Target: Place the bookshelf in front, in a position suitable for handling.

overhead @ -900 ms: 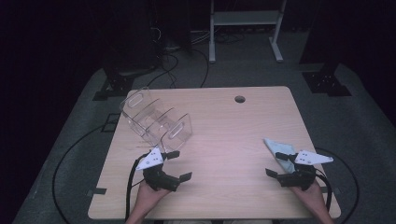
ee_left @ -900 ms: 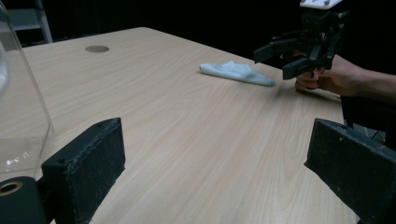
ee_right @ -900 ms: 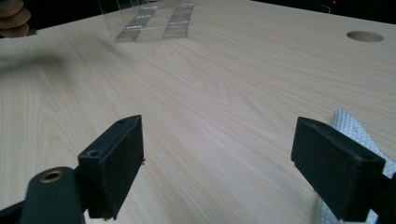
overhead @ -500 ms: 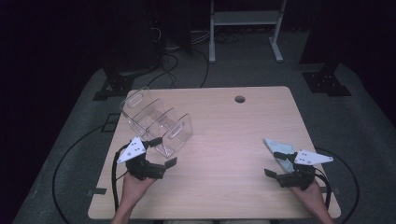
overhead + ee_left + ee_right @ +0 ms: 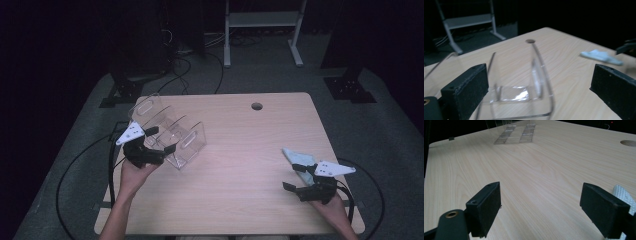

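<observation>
Clear rack (image 5: pixel 524 87) sits between left hand-held gripper's (image 5: pixel 536 92) open jaws.

Clear glossy plastic rack (image 5: pixel 170 134) (wood table (image 5: pixel 240 165)).

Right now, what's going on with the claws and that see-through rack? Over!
Left claw open, jaws around the clear rack's near end wall, not pressing. Right claw open, beside the pale cloth. Nothing in the way on the table.

- The clear acrylic rack (image 5: pixel 524 82) blurs in the left gripper view, its base cut by the bottom edge.
- The right gripper (image 5: pixel 306 179) partly covers the pale cloth (image 5: pixel 296 157).
</observation>
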Available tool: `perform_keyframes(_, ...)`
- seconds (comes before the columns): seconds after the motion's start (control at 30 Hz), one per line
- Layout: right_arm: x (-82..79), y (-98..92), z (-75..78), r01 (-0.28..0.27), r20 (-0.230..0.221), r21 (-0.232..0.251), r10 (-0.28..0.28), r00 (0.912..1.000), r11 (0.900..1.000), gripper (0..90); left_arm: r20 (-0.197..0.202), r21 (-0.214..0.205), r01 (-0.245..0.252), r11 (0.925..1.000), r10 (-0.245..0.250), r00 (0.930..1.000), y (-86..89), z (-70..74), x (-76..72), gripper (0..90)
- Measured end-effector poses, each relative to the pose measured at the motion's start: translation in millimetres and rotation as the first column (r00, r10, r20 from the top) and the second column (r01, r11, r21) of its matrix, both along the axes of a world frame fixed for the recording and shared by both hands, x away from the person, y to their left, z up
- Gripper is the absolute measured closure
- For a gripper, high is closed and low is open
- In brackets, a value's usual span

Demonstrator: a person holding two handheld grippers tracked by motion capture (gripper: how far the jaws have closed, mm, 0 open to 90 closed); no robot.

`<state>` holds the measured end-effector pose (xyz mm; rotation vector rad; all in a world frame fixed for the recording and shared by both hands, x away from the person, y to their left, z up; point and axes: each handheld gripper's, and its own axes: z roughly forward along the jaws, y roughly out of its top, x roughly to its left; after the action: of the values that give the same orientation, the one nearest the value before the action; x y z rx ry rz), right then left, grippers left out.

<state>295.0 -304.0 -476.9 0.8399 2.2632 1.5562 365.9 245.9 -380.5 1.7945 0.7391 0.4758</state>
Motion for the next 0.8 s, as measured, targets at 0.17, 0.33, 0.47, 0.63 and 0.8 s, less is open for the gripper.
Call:
perform_keyframes(0.17,0.5,1.7,-0.2,-0.009,-0.003,-0.008,0.009,1.0000,0.9999,16.6,-0.058,0.030,-0.006,0.9995,0.008,0.9983,4.0,-8.5,12.6,0.3)
perform_keyframes(0.33,1.1,4.0,-1.0,-0.016,-0.007,-0.013,0.016,0.9998,0.9998,16.6,-0.083,0.055,0.020,0.9983,-0.015,0.9964,-1.8,-13.2,15.3,0.3)
perform_keyframes(0.47,1.7,7.0,-2.6,-0.026,-0.018,-0.023,0.026,0.9995,0.9994,16.6,-0.096,0.081,0.009,0.9967,-0.001,0.9954,-4.5,-17.9,19.0,0.3)
perform_keyframes(0.63,2.9,7.2,-3.1,-0.025,-0.021,-0.022,0.025,0.9995,0.9994,16.6,-0.104,0.083,0.004,0.9966,0.004,0.9945,-3.7,-20.4,22.6,0.5)
perform_keyframes(0.8,3.2,6.0,-2.8,-0.021,-0.021,-0.023,0.021,0.9996,0.9995,16.6,-0.105,0.089,0.005,0.9960,0.004,0.9945,-4.7,-22.2,24.1,3.6)
